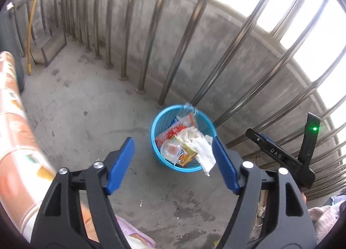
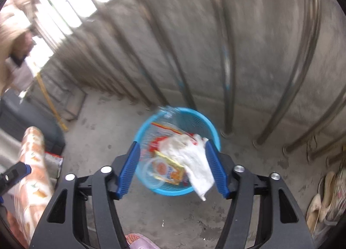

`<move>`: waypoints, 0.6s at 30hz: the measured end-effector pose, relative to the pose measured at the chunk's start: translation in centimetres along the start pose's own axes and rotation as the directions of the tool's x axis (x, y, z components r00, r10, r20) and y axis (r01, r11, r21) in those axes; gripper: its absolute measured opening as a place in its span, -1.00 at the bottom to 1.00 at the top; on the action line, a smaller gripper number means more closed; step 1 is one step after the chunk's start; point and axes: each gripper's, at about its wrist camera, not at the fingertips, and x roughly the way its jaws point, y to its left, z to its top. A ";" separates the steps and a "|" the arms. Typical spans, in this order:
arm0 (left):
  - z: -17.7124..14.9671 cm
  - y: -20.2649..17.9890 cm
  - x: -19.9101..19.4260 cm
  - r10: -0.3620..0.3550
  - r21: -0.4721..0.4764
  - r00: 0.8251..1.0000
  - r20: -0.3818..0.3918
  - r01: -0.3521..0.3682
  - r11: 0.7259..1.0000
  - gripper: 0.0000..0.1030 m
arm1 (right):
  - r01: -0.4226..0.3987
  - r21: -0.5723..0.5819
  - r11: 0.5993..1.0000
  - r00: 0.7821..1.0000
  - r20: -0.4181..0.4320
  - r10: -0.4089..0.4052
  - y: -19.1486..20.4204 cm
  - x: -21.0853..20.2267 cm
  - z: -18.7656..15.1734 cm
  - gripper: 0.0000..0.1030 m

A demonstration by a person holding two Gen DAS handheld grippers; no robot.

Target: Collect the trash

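Jaws apart over blue basket (image 1: pixel 156 151); right gripper (image 1: pixel 279 153) reads "DAS".

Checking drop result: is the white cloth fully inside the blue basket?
No, the white cloth drapes over the blue basket rim and hangs outside.

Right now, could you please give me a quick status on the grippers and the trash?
Left gripper and right gripper open, nothing held. Trash in blue bin; white cloth draped over rim. Railing close behind bin.
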 end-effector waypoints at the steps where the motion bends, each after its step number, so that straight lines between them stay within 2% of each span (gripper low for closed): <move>1: -0.4 0.3 -2.1 0.001 -0.008 0.999 0.033 -0.001 1.000 0.48 | -0.020 -0.039 0.999 1.000 0.023 0.021 1.1 -1.5 -0.1 0.33; 3: -1.4 1.0 -5.4 0.008 -0.025 0.996 0.089 -0.006 1.000 0.63 | -0.053 -0.124 0.991 0.996 0.065 0.061 3.8 -4.3 -0.4 0.48; 5: -2.6 1.8 -9.1 0.042 -0.058 0.989 0.141 -0.034 0.998 0.65 | -0.083 -0.202 0.976 0.989 0.102 0.105 6.3 -6.7 -1.1 0.59; 9: -5.7 4.1 -15.9 0.123 -0.158 0.965 0.231 -0.087 0.984 0.77 | -0.121 -0.346 0.930 0.967 0.172 0.190 11.1 -11.8 -3.0 0.83; 12: -8.6 5.7 -20.1 0.244 -0.255 0.932 0.269 -0.176 0.951 0.79 | -0.153 -0.415 0.897 0.952 0.182 0.247 13.5 -14.3 -5.0 0.87; 15: -11.9 7.1 -23.7 0.345 -0.347 0.896 0.280 -0.241 0.906 0.82 | -0.221 -0.472 0.854 0.938 0.139 0.319 15.5 -16.3 -7.0 0.87; 18: -15.5 8.3 -27.1 0.474 -0.429 0.833 0.284 -0.332 0.840 0.83 | -0.269 -0.500 0.823 0.935 0.069 0.347 17.7 -17.3 -9.4 0.87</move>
